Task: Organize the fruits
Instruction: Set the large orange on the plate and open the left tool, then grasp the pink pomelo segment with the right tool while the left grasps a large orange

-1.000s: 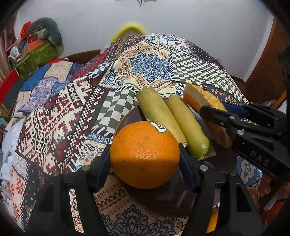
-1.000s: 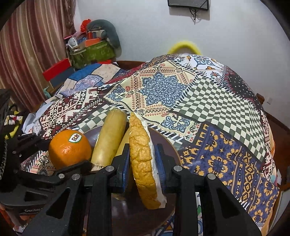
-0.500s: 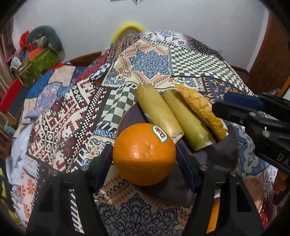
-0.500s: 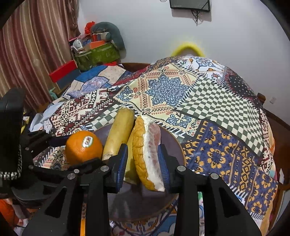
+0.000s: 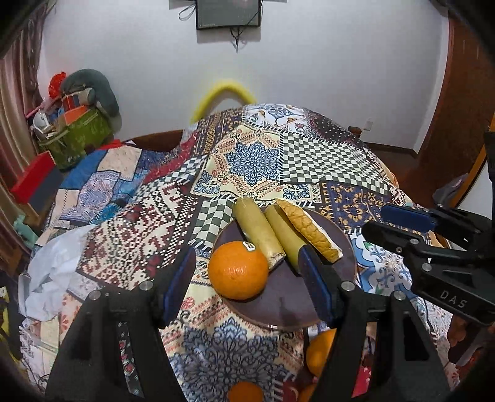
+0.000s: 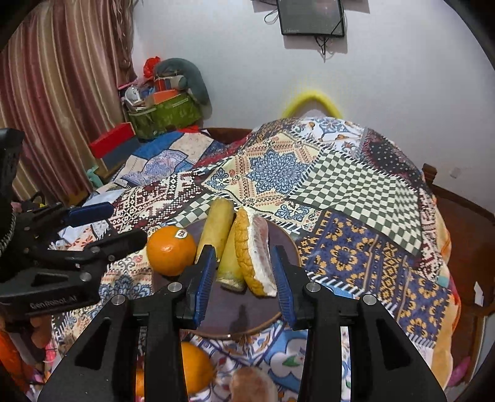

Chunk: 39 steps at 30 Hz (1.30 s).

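A patchwork-patterned cloth [image 5: 256, 160] covers the table, a dark screen [image 5: 228, 14] hangs on the white wall [image 5: 309, 62]

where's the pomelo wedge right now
The pomelo wedge lies on the dark plate, at the right end of the fruit row, against a green stick.

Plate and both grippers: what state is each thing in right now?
Plate: flat on the tablecloth, loaded.
Orange: on the plate, free of both grippers.
Two yellow-green sticks: lying side by side on the plate.
Pomelo wedge: on the plate, leaning on a stick, released.
Left gripper: open, empty.
Right gripper: opening, pads clear of the wedge.
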### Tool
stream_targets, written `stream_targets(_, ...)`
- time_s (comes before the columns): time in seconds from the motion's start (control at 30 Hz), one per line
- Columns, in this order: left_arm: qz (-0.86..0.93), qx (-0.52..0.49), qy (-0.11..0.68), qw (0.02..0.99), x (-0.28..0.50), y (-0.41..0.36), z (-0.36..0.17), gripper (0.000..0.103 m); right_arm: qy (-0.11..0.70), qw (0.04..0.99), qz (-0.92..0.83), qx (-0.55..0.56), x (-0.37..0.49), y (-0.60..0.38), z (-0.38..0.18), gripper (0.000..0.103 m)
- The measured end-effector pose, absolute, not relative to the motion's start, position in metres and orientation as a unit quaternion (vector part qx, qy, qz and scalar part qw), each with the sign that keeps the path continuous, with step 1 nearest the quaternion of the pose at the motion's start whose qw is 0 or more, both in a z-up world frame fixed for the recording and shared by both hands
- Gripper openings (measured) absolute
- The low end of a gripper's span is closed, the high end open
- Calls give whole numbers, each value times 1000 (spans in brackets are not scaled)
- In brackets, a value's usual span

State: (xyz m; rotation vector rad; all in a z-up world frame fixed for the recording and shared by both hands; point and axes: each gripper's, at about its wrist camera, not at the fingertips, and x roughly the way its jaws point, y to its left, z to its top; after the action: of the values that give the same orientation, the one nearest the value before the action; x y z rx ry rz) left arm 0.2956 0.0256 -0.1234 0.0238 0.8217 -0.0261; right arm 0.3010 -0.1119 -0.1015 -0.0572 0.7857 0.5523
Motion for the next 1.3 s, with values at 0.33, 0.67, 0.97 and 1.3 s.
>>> stream_targets(0.33,-14,8,387,922,250,22,-100,68,359,899,252,-24,253,-127,-82,43)
stream_targets(0.67,-34,-18,402,915,214,20,-108,68,361,900,241,-27,212,-142,-88,49)
stream_targets(0.97,-50,-49,421,905,204,9,-128,68,401,888,226,-10,192,-152,-129,50)
stream_targets(1.3,-65,-53,459,885,209,-7,-163,68,451,868,207,4,193,-165,-174,50)
